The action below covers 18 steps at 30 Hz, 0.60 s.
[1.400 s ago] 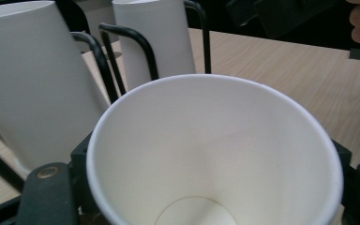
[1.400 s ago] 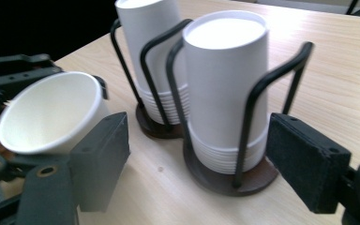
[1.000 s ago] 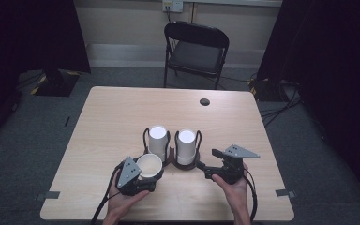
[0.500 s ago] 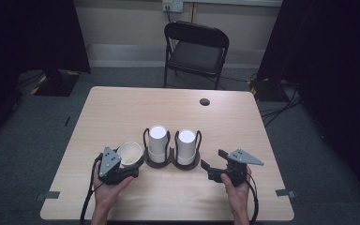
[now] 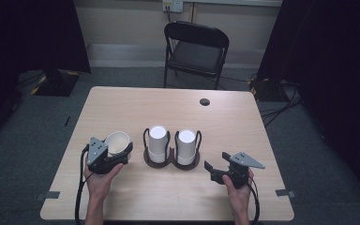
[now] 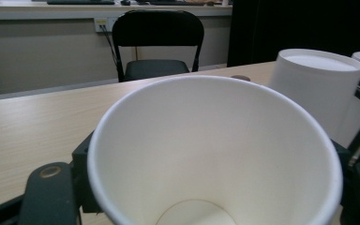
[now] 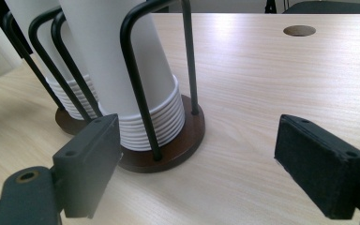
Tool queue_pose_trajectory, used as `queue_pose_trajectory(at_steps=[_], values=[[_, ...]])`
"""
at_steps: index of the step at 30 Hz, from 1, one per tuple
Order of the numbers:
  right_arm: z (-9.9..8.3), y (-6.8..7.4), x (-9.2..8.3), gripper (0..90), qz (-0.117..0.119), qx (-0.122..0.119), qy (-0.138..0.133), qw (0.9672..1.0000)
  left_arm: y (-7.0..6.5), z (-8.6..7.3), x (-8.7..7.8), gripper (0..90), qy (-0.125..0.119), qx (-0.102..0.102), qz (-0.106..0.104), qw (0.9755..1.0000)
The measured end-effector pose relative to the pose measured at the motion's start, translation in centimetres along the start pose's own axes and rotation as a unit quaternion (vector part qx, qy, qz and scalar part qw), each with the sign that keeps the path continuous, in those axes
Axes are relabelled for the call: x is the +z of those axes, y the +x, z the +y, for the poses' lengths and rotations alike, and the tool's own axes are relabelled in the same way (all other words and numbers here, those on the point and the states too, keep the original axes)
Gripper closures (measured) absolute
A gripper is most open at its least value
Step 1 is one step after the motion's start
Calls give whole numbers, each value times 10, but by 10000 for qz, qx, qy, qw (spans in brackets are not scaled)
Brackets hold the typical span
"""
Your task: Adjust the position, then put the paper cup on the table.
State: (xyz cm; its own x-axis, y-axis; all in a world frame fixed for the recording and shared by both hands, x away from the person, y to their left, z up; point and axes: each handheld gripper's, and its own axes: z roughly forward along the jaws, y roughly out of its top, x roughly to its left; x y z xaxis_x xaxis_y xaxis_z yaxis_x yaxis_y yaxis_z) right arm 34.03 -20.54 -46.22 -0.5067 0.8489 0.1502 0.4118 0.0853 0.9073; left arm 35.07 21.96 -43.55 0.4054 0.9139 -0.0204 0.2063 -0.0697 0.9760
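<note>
My left gripper [image 5: 118, 150] is shut on a single white paper cup [image 5: 116, 139], held tilted just left of the cup rack. In the left gripper view the cup [image 6: 215, 150] has its mouth toward the camera, and a black finger [image 6: 82, 178] shows at its left side. The black wire rack [image 5: 171, 159] holds two stacks of upturned white cups [image 5: 158, 140] [image 5: 186, 144]. My right gripper [image 5: 214, 169] stands open to the right of the rack, low over the table. In its own view the gripper [image 7: 201, 164] has nothing between its pads, and the nearer stack [image 7: 122, 70] stands just ahead.
The wooden table [image 5: 178, 112] has a round cable hole [image 5: 205, 101] at the back right. A black folding chair [image 5: 194, 47] stands behind it. Cables trail from both grippers toward the near edge.
My left gripper has carried the cup to the left, away from the rack. The right gripper has sunk a little toward the table and stays open.
</note>
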Motion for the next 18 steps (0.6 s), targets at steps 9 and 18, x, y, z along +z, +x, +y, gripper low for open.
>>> queue_pose_trajectory(at_steps=[9,18], values=[[-15,-1,6,146,-192,18,-242,9995,19,8,11,231,-96,-74,347,9993],[-28,1,14,145,-604,-51,-271,9978,40,0,29,232,-10,-370,346,9987]])
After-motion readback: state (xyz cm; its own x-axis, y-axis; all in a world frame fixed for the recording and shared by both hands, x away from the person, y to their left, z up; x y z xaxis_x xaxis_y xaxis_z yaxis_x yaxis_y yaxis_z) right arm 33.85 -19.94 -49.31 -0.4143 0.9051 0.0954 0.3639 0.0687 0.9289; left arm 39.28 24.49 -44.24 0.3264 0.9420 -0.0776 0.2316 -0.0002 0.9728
